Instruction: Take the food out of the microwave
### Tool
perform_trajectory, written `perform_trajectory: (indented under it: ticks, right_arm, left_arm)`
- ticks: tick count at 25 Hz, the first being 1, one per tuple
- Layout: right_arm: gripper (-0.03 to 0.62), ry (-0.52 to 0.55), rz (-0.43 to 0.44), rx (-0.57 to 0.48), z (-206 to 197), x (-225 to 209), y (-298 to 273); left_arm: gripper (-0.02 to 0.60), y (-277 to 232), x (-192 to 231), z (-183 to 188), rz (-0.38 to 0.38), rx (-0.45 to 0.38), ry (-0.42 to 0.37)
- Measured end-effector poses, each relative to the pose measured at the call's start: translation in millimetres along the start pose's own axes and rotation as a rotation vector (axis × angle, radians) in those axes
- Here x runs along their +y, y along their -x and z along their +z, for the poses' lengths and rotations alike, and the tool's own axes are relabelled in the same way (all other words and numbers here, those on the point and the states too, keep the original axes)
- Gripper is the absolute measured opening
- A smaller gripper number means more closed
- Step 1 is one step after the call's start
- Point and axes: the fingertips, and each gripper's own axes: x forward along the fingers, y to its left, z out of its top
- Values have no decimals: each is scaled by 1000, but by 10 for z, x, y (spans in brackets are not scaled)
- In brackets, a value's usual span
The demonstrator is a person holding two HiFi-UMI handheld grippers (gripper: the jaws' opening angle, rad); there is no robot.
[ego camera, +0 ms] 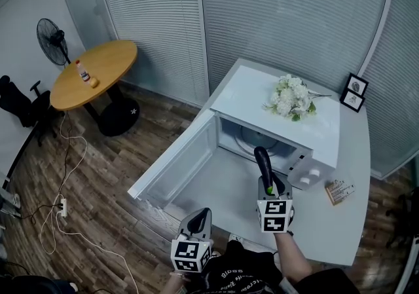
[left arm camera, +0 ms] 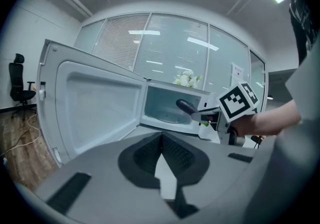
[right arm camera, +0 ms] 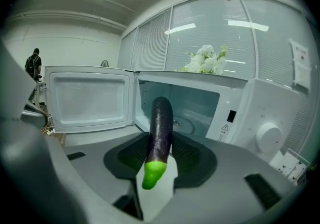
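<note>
Nearest item: left gripper (left arm camera: 161,136), jaws pressed together on nothing, held low in front of the open microwave door (ego camera: 171,165). Just beside it on the right: right gripper (right arm camera: 160,142), jaws pinching a purple eggplant (right arm camera: 161,124) around its lower part; the green stem end points back toward the camera and the dark rounded tip points at the microwave. The eggplant is held in the air at the mouth of the cavity, clear of the glass turntable (right arm camera: 192,127) inside. White microwave (ego camera: 243,88): door swung fully open to the left, control knob (ego camera: 313,173) on the right front panel. It stands on a white table (ego camera: 340,230). On the microwave top: a bunch of white flowers (ego camera: 291,97). On the table beside it: a small printed box (ego camera: 339,190); behind it, a black picture frame (ego camera: 354,92). Further left on the wood floor: loose cables (ego camera: 65,175), a round wooden table (ego camera: 105,80) with a bottle (ego camera: 82,70), a black office chair (ego camera: 21,104), and a standing fan (ego camera: 52,38).
</note>
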Motion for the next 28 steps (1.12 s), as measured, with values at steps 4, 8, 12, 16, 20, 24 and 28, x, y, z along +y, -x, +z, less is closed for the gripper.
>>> perform_trajectory:
  ticks: [4, 8, 12, 16, 20, 24, 28]
  right_arm:
    - [143, -2, -9, -14, -6, -21, 109]
    - [143, -10, -11, -24, -32, -27, 209]
    - [143, -8, -19, -34, -57, -29, 317]
    - [143, -7, -16, -30, -150, -15, 407]
    - [143, -16, -15, -41, -180, 10, 518]
    - [143, -28, -16, -42, -221, 53, 617]
    - [143, -44, -22, -51, -255, 90, 717]
  left_arm:
    - [8, -12, -9, 74, -3, -17, -7]
    - [8, -37, -26, 104, -7, -26, -4]
    - [8, -52, -70, 153, -19, -38, -9]
    - [8, -71, -129, 176, -33, -46, -12]
    - [8, -75, -195, 176, -57, -48, -15]
    - [8, -60, -232, 171, -73, -44, -27]
    - [8, -46, -229, 135, -76, -33, -27]
